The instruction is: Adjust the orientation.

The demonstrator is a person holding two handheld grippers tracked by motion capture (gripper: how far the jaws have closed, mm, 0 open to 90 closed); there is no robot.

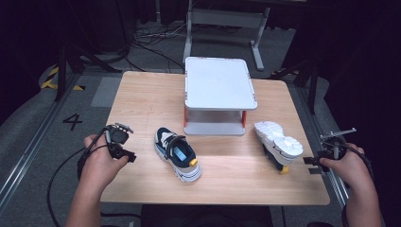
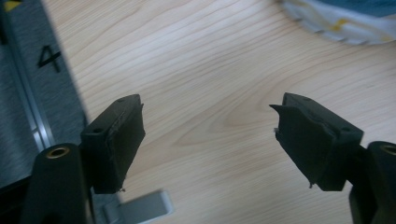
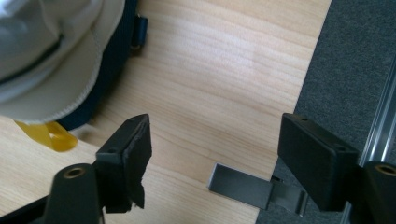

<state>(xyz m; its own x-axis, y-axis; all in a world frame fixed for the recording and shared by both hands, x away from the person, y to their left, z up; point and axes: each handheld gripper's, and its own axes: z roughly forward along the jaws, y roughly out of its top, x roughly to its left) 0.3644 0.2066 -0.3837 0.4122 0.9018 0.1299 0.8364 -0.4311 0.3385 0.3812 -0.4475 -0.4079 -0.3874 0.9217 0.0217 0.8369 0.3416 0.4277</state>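
Left tool [image 1: 124,142]: released, empty, beside upright shoe [image 1: 178,153]. Right tool [image 1: 316,161]: released, empty, near tipped shoe [image 1: 278,142]. Both shoes lay on desk [image 1: 142,99].

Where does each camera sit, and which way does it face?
High view: above the person's side, looking forward and down on the pale wooden table; both forearms show.
Left gripper view: on the left tongs, open, facing the tabletop.
Right gripper view: on the right tongs, open, near the table's edge; shares the tipped white-soled navy sneaker with the high view.
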